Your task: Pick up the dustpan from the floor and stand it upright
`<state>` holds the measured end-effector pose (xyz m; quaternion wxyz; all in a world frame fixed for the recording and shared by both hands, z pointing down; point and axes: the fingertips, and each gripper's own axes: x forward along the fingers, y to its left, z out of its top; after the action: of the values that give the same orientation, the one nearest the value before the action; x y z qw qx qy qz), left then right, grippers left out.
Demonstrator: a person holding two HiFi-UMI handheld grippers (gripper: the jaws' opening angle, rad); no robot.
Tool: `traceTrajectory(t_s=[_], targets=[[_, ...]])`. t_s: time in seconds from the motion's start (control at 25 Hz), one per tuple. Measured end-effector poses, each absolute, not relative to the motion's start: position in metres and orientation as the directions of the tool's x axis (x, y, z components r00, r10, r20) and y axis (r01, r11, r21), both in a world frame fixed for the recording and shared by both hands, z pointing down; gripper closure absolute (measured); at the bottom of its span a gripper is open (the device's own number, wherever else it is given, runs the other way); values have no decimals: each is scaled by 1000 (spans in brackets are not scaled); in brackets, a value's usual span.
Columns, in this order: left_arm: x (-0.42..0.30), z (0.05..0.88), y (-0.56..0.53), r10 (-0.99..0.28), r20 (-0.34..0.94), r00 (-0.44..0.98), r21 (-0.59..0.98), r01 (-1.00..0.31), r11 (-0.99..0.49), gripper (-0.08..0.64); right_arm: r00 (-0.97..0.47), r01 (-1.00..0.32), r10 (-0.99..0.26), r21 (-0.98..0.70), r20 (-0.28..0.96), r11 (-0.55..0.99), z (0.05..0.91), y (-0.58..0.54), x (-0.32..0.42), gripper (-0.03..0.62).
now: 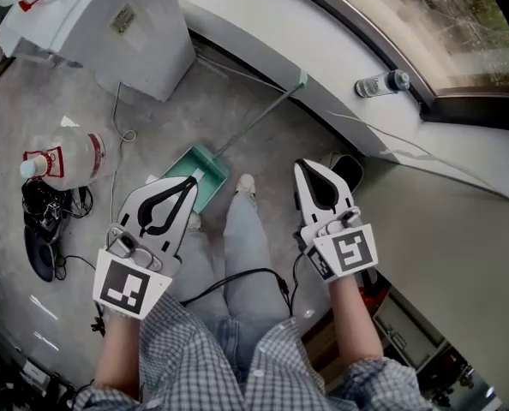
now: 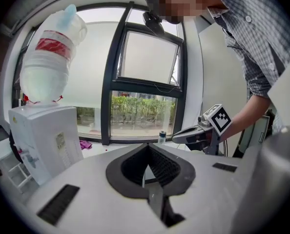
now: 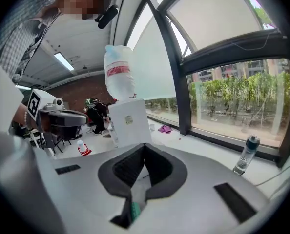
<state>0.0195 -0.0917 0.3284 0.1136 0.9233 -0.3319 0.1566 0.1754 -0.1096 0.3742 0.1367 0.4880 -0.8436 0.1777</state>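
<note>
Task status: not started; no part of the task is complete.

1. Position of the task object. The dustpan (image 1: pixel 206 166) lies flat on the floor (image 1: pixel 194 101). In the head view its green pan is seen directly beyond the fingertips of the left gripper (image 1: pixel 188 183), which overlap its near edge from above; contact cannot be confirmed. The long handle (image 1: pixel 263 114) runs away from the fingertips, and its far end rests against the base of the white ledge (image 1: pixel 263 32). From the fingertips of the right gripper (image 1: pixel 311 166), the pan is off to the left and the handle is ahead and to the left, well apart.

2. Finger state. In the left gripper view the two fingers (image 2: pixel 162 167) are pressed together at the tips and nothing is pinched between them. In the right gripper view the fingers (image 3: pixel 159 167) are likewise pressed together and empty. The dustpan is gripped by neither tool.

3. Steps remaining, as judged from the above:
   - the fingers of at least one gripper are to be spread
   - the handle or the pan rim is to be placed between them and pinched
   - the dustpan is to be lifted from the floor
   - it is to be set upright and released

4. Surroundings. A water jug (image 1: pixel 70 157) lies on the floor to the left of the left fingertips, clear of the dustpan
</note>
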Motion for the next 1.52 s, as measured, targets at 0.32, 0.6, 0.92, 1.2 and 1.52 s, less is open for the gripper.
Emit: traceTrajectory(t_s=[0.32,0.6,0.92,1.2,1.52], targets=[[48,385,-114,-520,416,745,124,-614,-780,554,-481,-875,-743,-192,465,445,456,-143,194,584],[62,433,-122,-496,451,742,166,-616,-770,554,-426,-903,-757,-279,495,326,528,-175,219,584],[87,474,-123,-493,462,737,220,-634,-741,554,-402,-912,-729,-312,554,265,603,-206,244,583],[95,497,-131,-510,467,723,234,-657,-717,554,-388,-916,-687,-343,614,210,674,-229,260,518],[96,522,-134,-509,474,719,257,-666,-701,553,-379,-918,-633,-360,675,167,739,-250,263,442]])
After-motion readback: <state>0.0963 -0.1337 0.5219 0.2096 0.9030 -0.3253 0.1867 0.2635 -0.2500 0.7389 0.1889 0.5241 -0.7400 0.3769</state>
